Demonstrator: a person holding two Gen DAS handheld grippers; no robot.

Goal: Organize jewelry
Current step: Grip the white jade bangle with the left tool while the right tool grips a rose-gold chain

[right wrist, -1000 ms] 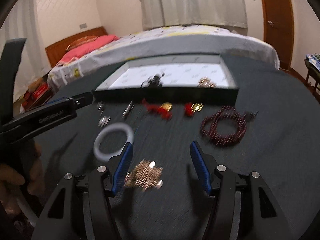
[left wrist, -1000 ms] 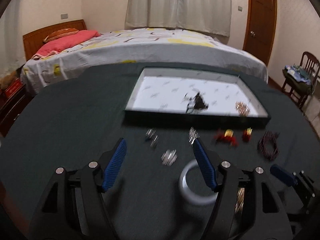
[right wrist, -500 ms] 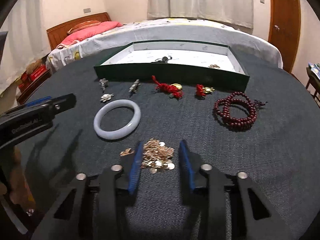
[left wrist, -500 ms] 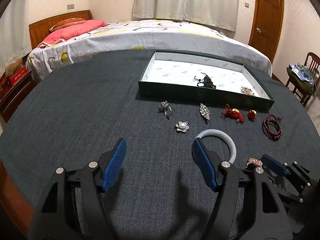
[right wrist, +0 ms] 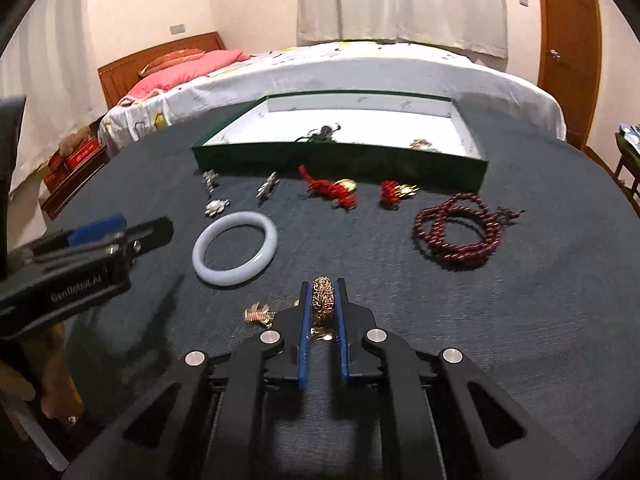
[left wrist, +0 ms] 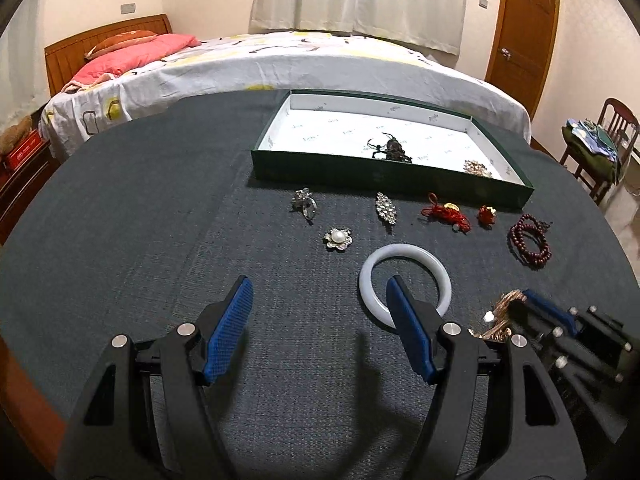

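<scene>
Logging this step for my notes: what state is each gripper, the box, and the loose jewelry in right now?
right hand-held gripper: shut on gold chain piece
left hand-held gripper: open, empty
green box: open, lidless, two pieces inside
white bangle: flat on table, untouched
dark red bead strand: coiled on table
pearl brooch: on table outside the box

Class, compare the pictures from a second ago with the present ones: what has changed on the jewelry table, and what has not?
The right tongs, open around the gold chain cluster a second ago, have closed on it. The left tongs stay open and hold nothing. The white bangle, red bead bracelet, brooches and green tray lie where they were.
</scene>
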